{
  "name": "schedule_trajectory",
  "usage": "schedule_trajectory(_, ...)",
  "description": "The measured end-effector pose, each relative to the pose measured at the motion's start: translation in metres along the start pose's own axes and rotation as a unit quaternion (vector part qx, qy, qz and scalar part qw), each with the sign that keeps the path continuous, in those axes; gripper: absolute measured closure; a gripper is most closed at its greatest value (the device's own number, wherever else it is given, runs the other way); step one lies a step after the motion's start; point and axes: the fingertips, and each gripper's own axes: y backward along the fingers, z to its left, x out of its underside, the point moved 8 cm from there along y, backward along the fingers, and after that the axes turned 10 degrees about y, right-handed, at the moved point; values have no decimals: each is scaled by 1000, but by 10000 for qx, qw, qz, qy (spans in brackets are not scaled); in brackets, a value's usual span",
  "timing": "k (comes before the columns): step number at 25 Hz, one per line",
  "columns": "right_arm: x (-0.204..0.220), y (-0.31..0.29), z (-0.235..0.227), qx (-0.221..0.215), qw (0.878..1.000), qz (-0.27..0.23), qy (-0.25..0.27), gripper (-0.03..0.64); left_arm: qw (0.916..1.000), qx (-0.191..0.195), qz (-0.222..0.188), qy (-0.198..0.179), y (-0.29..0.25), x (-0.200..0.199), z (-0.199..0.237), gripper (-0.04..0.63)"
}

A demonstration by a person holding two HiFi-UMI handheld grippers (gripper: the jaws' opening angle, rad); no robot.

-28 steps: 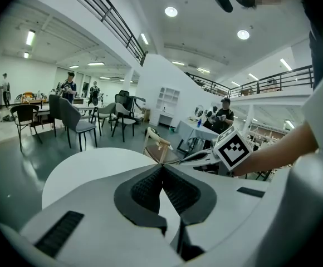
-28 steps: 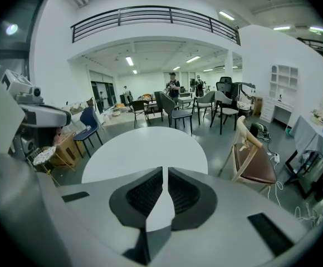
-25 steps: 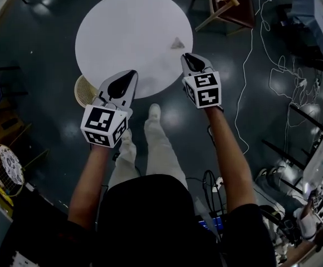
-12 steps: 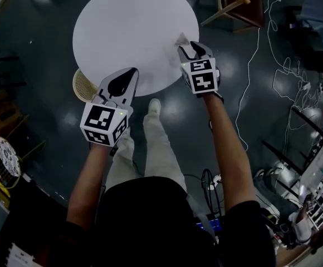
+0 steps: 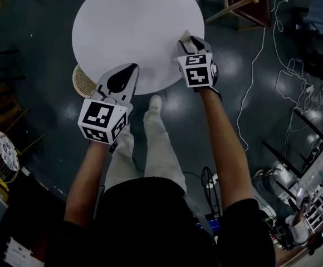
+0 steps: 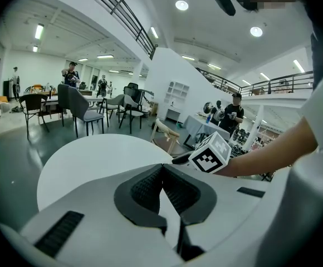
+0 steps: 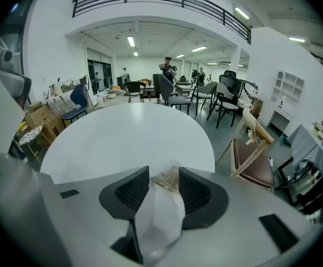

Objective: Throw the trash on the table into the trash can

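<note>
A round white table (image 5: 133, 26) fills the top of the head view. Near its right edge lies the trash (image 5: 184, 34), a crumpled clear wrapper with brownish bits. My right gripper (image 5: 185, 39) reaches down over it. In the right gripper view the wrapper (image 7: 162, 183) sits between the jaws of my right gripper (image 7: 164, 172), which have just been opening and stand wide apart. My left gripper (image 5: 131, 68) hovers at the table's near edge, empty, and in the left gripper view my left gripper (image 6: 162, 166) has its tips together. A wicker trash can (image 5: 82, 83) stands on the floor, partly under the table's left side.
A wooden chair with a brown seat (image 5: 245, 1) stands right of the table, also seen in the right gripper view as the chair (image 7: 254, 156). Cables (image 5: 262, 54) trail over the dark floor at the right. My legs and shoes (image 5: 153, 111) are below the table's near edge.
The right gripper has moved forward and down onto the wrapper, and its jaws have opened around it. The left gripper has sunk a little toward the table edge.
</note>
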Motion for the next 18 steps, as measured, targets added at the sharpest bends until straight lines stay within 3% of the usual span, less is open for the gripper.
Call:
schedule_trajectory(2,0,-2,-2,27,10000,13,15,451,10000,-9,35,8,-2,3,-1,580)
schedule_trajectory(6,1,-2,-5,164,9999,31,15,539,9999,-24,87,58,-2,8,-1,580)
schedule_trajectory(18,-4,10,8,222,9997,-31,-134,584,10000,4,66,59,11,3,2,580)
